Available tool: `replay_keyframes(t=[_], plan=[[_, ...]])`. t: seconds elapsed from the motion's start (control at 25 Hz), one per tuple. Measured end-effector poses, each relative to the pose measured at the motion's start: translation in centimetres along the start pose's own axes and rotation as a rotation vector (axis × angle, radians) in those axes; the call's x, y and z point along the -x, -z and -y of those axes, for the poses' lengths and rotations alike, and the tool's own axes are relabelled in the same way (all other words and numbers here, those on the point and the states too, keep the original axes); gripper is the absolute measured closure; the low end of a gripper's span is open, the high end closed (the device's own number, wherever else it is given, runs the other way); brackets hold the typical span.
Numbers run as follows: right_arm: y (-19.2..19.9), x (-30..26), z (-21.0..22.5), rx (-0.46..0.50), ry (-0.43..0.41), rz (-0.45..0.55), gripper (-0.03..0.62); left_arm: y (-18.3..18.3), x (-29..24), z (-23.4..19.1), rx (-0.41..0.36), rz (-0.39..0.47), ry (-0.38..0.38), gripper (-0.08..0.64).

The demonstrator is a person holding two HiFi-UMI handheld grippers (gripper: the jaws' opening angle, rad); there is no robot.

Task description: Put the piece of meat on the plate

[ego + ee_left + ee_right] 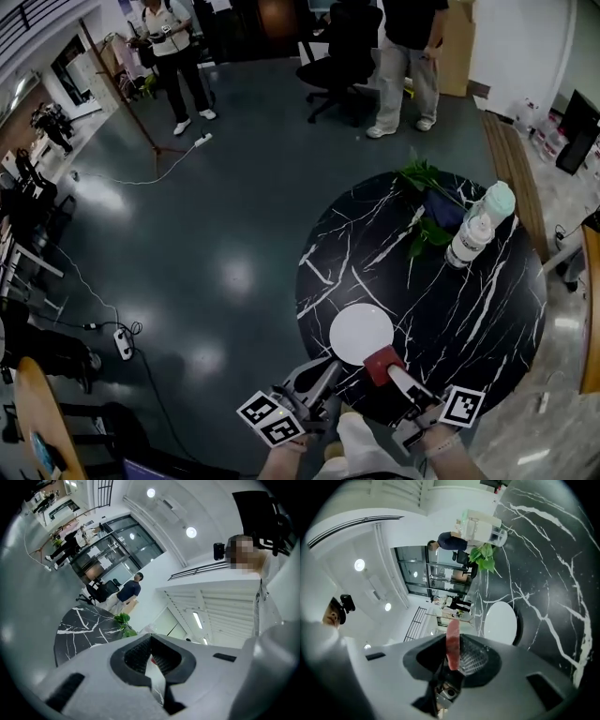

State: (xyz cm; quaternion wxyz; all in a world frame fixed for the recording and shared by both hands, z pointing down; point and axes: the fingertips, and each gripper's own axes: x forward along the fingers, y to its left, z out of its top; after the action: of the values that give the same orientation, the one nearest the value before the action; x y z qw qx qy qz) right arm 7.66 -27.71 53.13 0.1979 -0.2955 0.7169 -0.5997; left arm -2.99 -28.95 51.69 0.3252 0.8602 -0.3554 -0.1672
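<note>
Meat pinched in the right gripper, right at the plate's edge

On the left of the head view, the left gripper (326, 367) sits at the near edge of the black marble table (487, 309). In its own view the left gripper (151, 651) has its jaws closed up at the tips with nothing between them. Just to its right is the white plate (360, 330), bare on top. The piece of meat (381, 362) is a red chunk at the plate's near-right rim, clamped in the right gripper (390, 369). The right gripper view shows that gripper (454, 651) with the meat (453, 641) standing edge-on between the pads. Can't tell if it's touching the plate or hanging above it. Further right and back, two bottles (476, 227) stand next to a leafy plant (424, 180).
</note>
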Motion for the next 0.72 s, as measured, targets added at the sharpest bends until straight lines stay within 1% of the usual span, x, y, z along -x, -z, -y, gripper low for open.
replay_keyframes(t=[0.12, 0.32, 0.48, 0.56, 0.64, 0.72], plan=[[-0.4, -1.4, 2.2, -0.003, 0.049, -0.043, 0.506, 0.6, -0.7, -1.8, 0.022, -0.007, -0.026, 0.552], [-1.1, -4.0, 6.0, -0.017, 0.156, -0.117, 0.506, 1.0, -1.9, -4.1, 0.048, -0.024, -0.037, 0.552], [-1.3, -6.5, 7.4, -0.003, 0.197, -0.172, 0.506, 0.6, -2.5, -5.2, 0.060, -0.021, -0.038, 0.552], [-1.1, -7.5, 8.1, 0.002, 0.225, -0.201, 0.506, 0.3, -2.6, -5.6, 0.078, -0.011, -0.036, 0.552], [-0.8, -8.5, 8.3, 0.008, 0.231, -0.228, 0.506, 0.2, -2.6, -5.9, 0.103, 0.002, -0.033, 0.552], [-0.6, -9.1, 8.7, 0.021, 0.248, -0.248, 0.506, 0.2, -2.7, -6.2, 0.101, -0.004, -0.037, 0.552]])
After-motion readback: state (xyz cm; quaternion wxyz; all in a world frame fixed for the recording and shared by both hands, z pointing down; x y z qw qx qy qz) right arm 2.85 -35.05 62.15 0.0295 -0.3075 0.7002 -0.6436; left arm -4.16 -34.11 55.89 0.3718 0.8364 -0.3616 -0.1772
